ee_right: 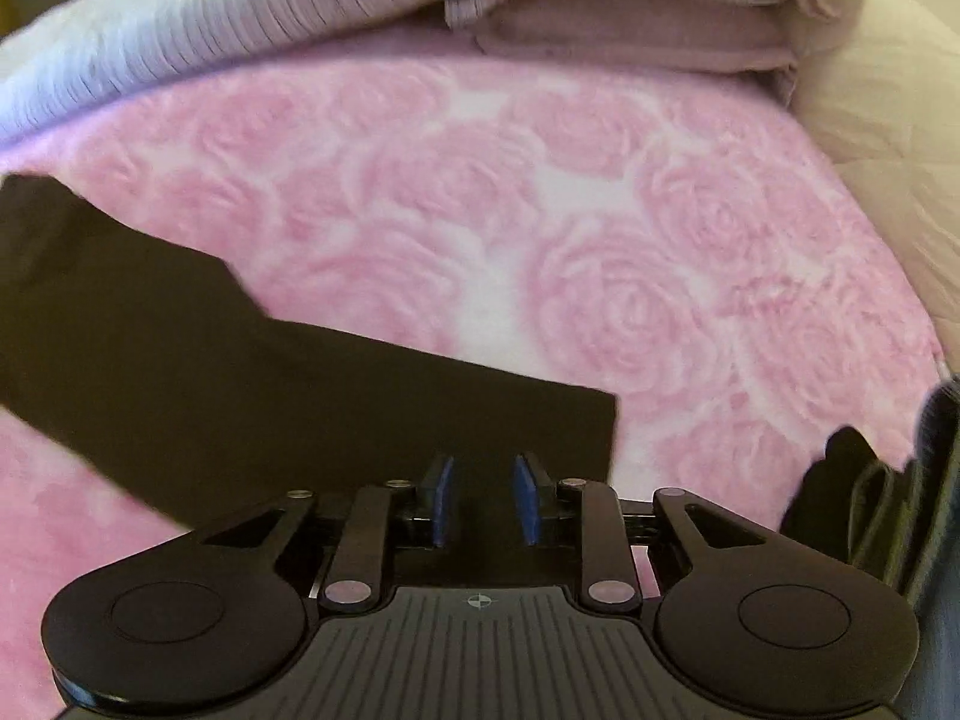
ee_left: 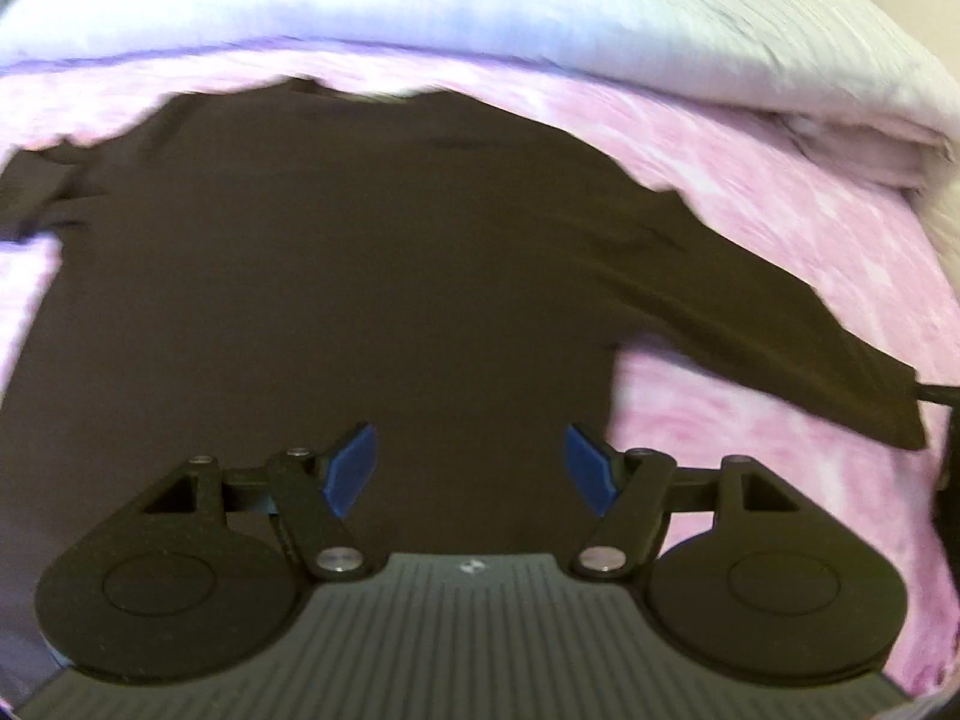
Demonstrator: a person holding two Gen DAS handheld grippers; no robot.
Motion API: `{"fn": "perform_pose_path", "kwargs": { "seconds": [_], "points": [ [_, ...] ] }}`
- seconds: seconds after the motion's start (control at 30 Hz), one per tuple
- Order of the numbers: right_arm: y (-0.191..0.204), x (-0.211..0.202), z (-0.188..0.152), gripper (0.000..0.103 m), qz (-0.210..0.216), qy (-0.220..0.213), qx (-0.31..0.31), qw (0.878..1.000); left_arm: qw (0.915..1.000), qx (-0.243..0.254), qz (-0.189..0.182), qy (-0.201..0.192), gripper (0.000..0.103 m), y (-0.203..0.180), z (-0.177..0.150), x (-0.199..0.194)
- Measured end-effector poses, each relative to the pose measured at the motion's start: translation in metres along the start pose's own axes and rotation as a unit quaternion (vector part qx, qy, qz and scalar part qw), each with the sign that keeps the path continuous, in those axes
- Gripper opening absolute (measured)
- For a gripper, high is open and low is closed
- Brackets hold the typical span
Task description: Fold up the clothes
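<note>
A dark brown long-sleeved shirt [ee_left: 336,276] lies flat on a pink rose-patterned blanket [ee_left: 750,432], collar far from me, its right sleeve stretched out to the right. My left gripper [ee_left: 471,462] is open and empty, hovering over the shirt's lower body. In the right wrist view the sleeve [ee_right: 288,396] runs from the left to its cuff in front of my right gripper [ee_right: 483,501]. Its blue pads stand a narrow gap apart with the cuff end of the sleeve between or just under them; I cannot tell if they pinch it.
A folded white and lilac quilt [ee_left: 480,6] lies along the far side of the bed, with folded mauve bedding [ee_right: 630,30] beside it. A beige pillow [ee_right: 888,138] sits at the right. Dark fabric [ee_right: 864,504] lies at the right edge.
</note>
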State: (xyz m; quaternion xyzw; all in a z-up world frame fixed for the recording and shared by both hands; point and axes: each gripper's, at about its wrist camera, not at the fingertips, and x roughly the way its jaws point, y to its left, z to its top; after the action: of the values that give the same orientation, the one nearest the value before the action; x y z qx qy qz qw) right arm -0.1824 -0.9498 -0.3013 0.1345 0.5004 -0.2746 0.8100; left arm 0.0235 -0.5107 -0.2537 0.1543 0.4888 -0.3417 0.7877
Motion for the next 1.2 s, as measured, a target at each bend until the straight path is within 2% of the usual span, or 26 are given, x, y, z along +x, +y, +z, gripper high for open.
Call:
{"fn": "perform_pose_path", "kwargs": {
  "seconds": [0.1, 0.17, 0.27, 0.37, 0.43, 0.5, 0.63, 0.73, 0.83, 0.93, 1.03, 1.2],
  "points": [
    [0.036, -0.035, -0.014, 0.029, 0.005, -0.006, 0.013, 1.000, 0.9997, 0.002, 0.020, -0.011, 0.066, 0.054, -0.008, -0.016],
    [0.067, -0.059, -0.025, 0.032, -0.008, -0.002, 0.021, 1.000, 0.9994, 0.012, 0.028, -0.013, 0.067, 0.090, -0.015, -0.023],
    [0.119, -0.094, -0.046, 0.033, -0.020, -0.006, 0.042, 0.999, 0.9985, 0.042, 0.028, -0.018, 0.067, 0.143, -0.025, -0.034],
    [0.181, -0.126, -0.081, 0.034, -0.023, 0.013, 0.061, 0.998, 0.9963, 0.080, 0.026, -0.017, 0.067, 0.192, -0.026, -0.048],
    [0.227, -0.137, -0.099, 0.034, -0.004, 0.042, 0.065, 0.997, 0.9943, 0.100, 0.031, -0.019, 0.067, 0.218, -0.022, -0.060],
    [0.280, -0.146, -0.114, 0.035, 0.016, 0.064, 0.051, 0.997, 0.9941, 0.099, 0.038, -0.022, 0.067, 0.247, -0.015, -0.069],
    [0.377, -0.166, -0.118, 0.036, 0.071, 0.054, -0.016, 0.996, 0.9925, 0.103, 0.057, -0.032, 0.067, 0.291, -0.002, -0.080],
    [0.423, -0.168, -0.107, 0.037, 0.103, 0.049, -0.052, 0.992, 0.9884, 0.134, 0.064, -0.033, 0.067, 0.305, 0.004, -0.082],
    [0.451, -0.162, -0.093, 0.039, 0.132, 0.038, -0.076, 0.988, 0.9777, 0.192, 0.080, -0.033, 0.067, 0.308, 0.008, -0.082],
    [0.478, -0.151, -0.084, 0.039, 0.158, 0.034, -0.093, 0.982, 0.9612, 0.260, 0.089, -0.026, 0.067, 0.301, 0.010, -0.076],
    [0.498, -0.139, -0.074, 0.039, 0.178, 0.033, -0.112, 0.977, 0.9384, 0.334, 0.083, -0.031, 0.067, 0.296, 0.014, -0.062],
    [0.529, -0.136, -0.063, 0.039, 0.177, 0.027, -0.112, 0.977, 0.8963, 0.435, 0.075, -0.040, 0.067, 0.294, 0.020, -0.017]
  ]
}}
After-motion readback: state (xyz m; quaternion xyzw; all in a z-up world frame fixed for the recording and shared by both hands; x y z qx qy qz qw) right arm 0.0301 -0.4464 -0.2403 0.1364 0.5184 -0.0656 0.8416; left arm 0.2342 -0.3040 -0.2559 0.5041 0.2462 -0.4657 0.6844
